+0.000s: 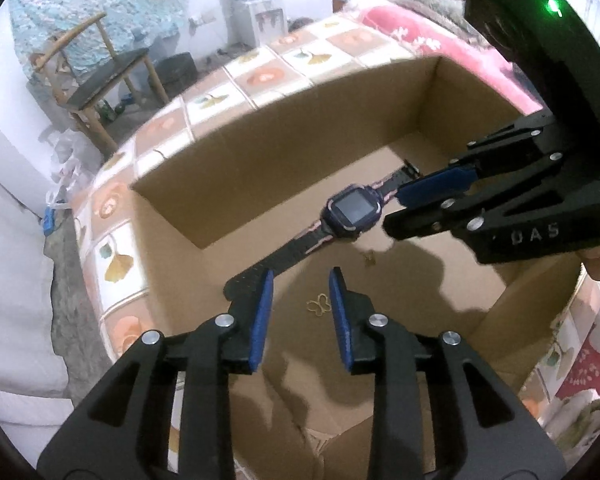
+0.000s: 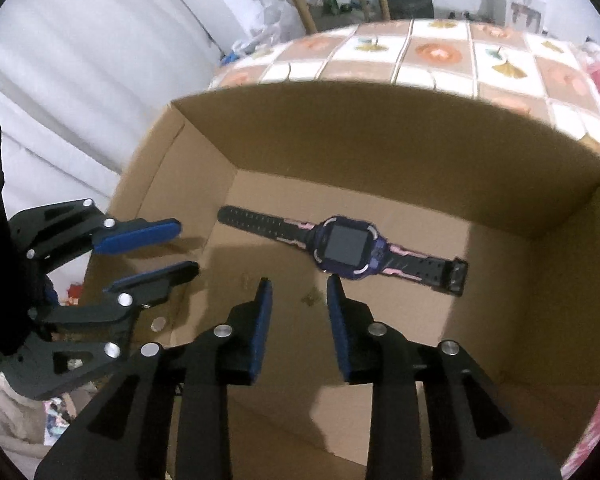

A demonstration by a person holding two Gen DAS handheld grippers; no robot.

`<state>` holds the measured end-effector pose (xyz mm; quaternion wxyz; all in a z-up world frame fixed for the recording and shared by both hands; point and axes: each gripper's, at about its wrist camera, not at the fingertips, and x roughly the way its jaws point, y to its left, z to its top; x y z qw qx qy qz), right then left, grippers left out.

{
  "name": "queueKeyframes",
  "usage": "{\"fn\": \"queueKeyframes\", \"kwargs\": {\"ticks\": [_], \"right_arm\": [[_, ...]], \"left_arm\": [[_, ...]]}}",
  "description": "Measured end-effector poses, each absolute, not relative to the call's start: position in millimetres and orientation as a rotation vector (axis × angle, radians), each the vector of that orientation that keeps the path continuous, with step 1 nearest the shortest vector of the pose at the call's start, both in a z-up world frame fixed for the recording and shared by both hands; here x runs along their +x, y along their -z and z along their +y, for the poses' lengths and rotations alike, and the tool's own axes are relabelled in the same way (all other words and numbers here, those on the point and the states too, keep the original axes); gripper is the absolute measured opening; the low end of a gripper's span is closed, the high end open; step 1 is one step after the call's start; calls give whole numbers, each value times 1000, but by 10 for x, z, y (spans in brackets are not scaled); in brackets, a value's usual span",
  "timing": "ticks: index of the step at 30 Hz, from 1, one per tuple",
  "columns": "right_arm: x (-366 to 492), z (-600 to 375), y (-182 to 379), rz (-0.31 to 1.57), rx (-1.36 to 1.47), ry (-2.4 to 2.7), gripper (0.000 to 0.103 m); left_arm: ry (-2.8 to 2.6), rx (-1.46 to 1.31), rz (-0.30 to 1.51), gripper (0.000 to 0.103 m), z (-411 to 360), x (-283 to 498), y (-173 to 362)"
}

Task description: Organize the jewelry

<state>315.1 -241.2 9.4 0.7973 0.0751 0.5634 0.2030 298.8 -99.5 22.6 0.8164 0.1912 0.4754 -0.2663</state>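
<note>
A dark blue smartwatch (image 1: 350, 212) with a black and pink strap lies flat on the floor of an open cardboard box (image 1: 260, 140). My left gripper (image 1: 302, 276) hangs over the box, open, with nothing between its blue pads; the strap's end lies just past its left finger. Below its pads a small gold butterfly piece (image 1: 319, 306) rests on the cardboard, with another tiny gold piece (image 1: 368, 258) further in. My right gripper (image 2: 299, 282) is open and empty, just short of the watch (image 2: 346, 250). Each gripper shows in the other's view: the left gripper (image 2: 186, 247) and the right gripper (image 1: 394, 214).
The box (image 2: 380, 128) sits on a table with a tile-patterned cloth (image 2: 436, 56). A pink floral cloth (image 1: 404, 28) lies beyond it. A wooden chair (image 1: 100, 80) and a water dispenser (image 1: 256, 8) stand farther off, white fabric (image 2: 60, 60) to the left.
</note>
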Motion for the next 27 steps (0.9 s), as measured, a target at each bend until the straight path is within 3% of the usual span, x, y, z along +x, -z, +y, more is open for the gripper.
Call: {"fn": "queueKeyframes", "kwargs": {"ticks": [4, 6, 11, 17, 27], "right_arm": [[2850, -2601, -517, 1047, 185, -443, 29], [2644, -2699, -719, 972, 199, -455, 40], [1963, -2846, -1005, 820, 224, -492, 47], [1314, -2765, -747, 839, 239, -490, 48], [1091, -2388, 196, 1107, 350, -438, 48]], "left_arm": [[557, 348, 922, 44, -794, 2808, -487], [544, 299, 859, 59, -620, 2630, -628], [517, 175, 812, 73, -244, 2195, -704], [462, 153, 825, 81, -48, 1634, -481], [561, 167, 877, 81, -351, 1161, 39]]}}
